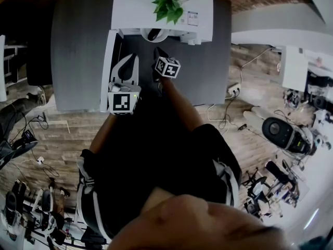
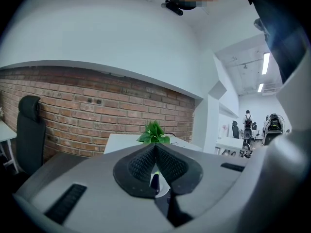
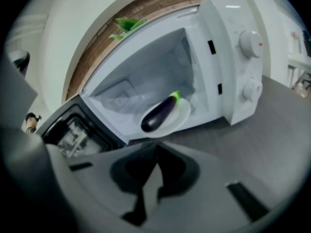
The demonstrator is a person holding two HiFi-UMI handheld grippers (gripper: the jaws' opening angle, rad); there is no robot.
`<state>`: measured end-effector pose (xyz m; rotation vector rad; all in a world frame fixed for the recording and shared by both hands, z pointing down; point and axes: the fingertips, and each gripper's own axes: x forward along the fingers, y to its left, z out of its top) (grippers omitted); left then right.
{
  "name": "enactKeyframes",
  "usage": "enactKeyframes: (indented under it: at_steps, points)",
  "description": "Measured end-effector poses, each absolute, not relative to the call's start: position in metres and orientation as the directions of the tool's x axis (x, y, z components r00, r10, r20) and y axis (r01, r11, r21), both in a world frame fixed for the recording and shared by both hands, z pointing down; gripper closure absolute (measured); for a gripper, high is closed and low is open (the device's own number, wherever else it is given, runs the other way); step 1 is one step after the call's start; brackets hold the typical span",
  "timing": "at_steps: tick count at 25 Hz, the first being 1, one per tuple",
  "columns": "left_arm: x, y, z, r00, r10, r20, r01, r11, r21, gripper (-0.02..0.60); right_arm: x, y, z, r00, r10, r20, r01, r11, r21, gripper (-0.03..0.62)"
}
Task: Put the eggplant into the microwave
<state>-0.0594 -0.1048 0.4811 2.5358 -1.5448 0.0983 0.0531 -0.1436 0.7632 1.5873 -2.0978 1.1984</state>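
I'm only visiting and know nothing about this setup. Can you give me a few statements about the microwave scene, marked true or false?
1. The eggplant lies on a white plate inside the microwave. True.
2. The microwave's door is shut. False: it is swung open.
3. The right gripper holds the eggplant. False: its jaws are together with nothing between them, and the eggplant lies apart from it on the plate.
4. A green plant stands on top of the microwave. True.
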Motion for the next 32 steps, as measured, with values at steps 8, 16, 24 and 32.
enactKeyframes:
  at_steps: [8, 16, 24, 32]
  points:
    - [-0.062, -0.107, 0.485, 0.461, -0.873, 0.159, -0.887, -0.447, 0.116, 0.545, 0.049, -0.152, 0.767, -0.367, -0.673, 0.642, -0.889, 0.050, -0.456, 0.560]
    - [-0.065, -0.111, 0.487, 0.452, -0.877, 0.164, -0.892, -0.437, 0.117, 0.545, 0.043, -0.159, 0.772, -0.370, -0.661, 0.653, -0.887, 0.041, -0.461, 0.557]
    - [-0.065, -0.115, 0.497, 0.447, -0.875, 0.187, -0.894, -0.427, 0.136, 0.545, 0.040, -0.168, 0.784, -0.377, -0.643, 0.667, -0.875, 0.011, -0.483, 0.546]
    - [-0.068, -0.118, 0.498, 0.441, -0.876, 0.196, -0.897, -0.420, 0.140, 0.545, 0.042, -0.177, 0.785, -0.371, -0.648, 0.665, -0.866, -0.019, -0.500, 0.546]
